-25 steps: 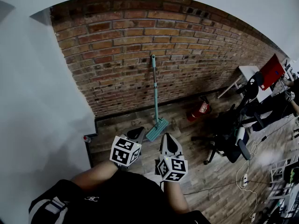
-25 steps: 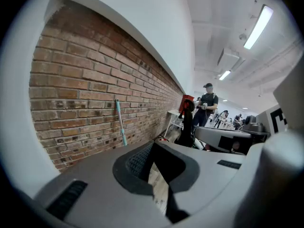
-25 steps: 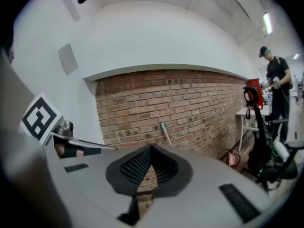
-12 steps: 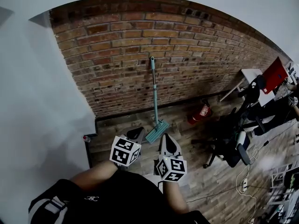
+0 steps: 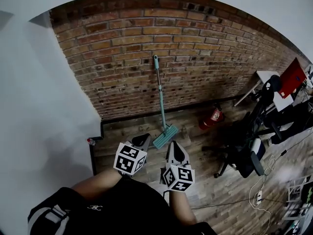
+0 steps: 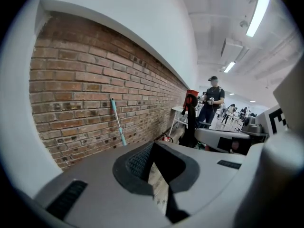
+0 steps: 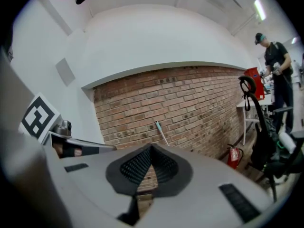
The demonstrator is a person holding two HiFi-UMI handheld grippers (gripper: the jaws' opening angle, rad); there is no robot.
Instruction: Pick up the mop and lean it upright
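Observation:
A teal mop [image 5: 160, 94] stands upright, its handle leaning on the red brick wall [image 5: 117, 58] and its flat head [image 5: 165, 137] resting on the wooden floor. Nothing holds it. My left gripper [image 5: 142, 140] and right gripper [image 5: 176, 149] hover close to my body, just short of the mop head, both shut with nothing in them. The left gripper view shows the mop handle [image 6: 118, 120] far off past the closed left gripper [image 6: 153, 145]. Beyond the closed right gripper [image 7: 151, 147] in the right gripper view, the mop handle [image 7: 161, 133] slants against the bricks.
A red fire extinguisher [image 5: 210, 117] stands by the wall right of the mop. Black office chairs [image 5: 244, 148] and cables crowd the floor at right, near a white table [image 5: 264, 80]. A white wall [image 5: 44, 111] juts out at left. A person [image 6: 211, 99] stands far off.
The mop stays leaning on the wall and both grippers keep their place. Only the head view has drifted slightly.

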